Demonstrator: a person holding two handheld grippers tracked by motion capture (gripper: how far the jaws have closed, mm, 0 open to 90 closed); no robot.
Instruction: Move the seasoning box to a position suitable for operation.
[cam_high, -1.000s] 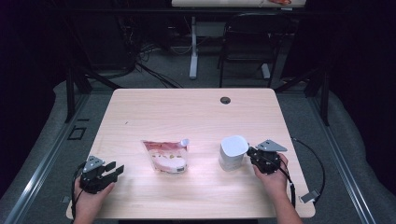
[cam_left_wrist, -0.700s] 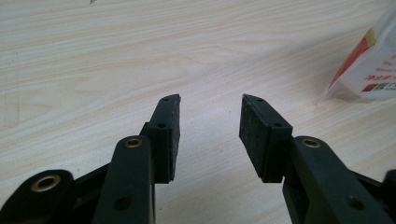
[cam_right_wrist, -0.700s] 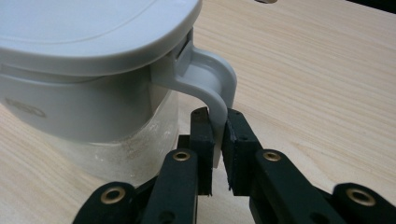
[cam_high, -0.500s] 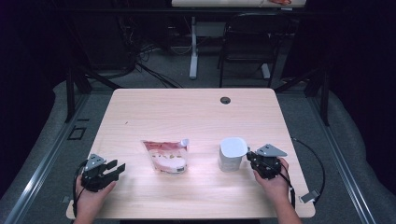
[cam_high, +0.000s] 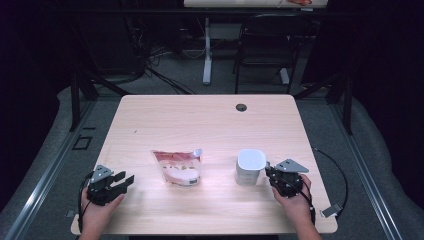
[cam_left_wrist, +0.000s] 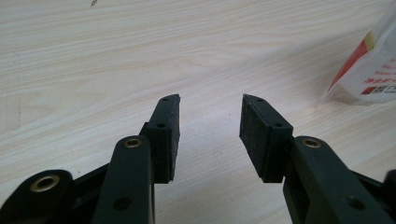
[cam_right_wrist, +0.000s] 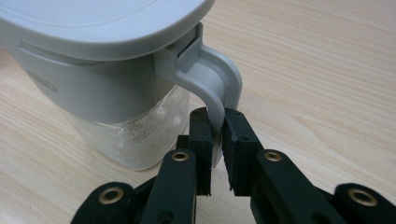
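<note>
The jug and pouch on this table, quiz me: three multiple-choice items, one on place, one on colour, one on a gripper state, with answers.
1. Where does the pouch lie on the table?
A. right of the jug
B. between the left gripper and the jug
C. by the far edge

2. What colour is the lid of the jug?
A. pale grey
B. red
C. black

3. What is the right gripper doing?
A. hanging open above the table
B. gripping the pouch
C. closed on the jug handle

Answers:
1. B: in the high view the pouch sits between the left gripper and the jug.
2. A: the right gripper view shows a pale grey lid.
3. C: both pads press on the jug handle.
</note>
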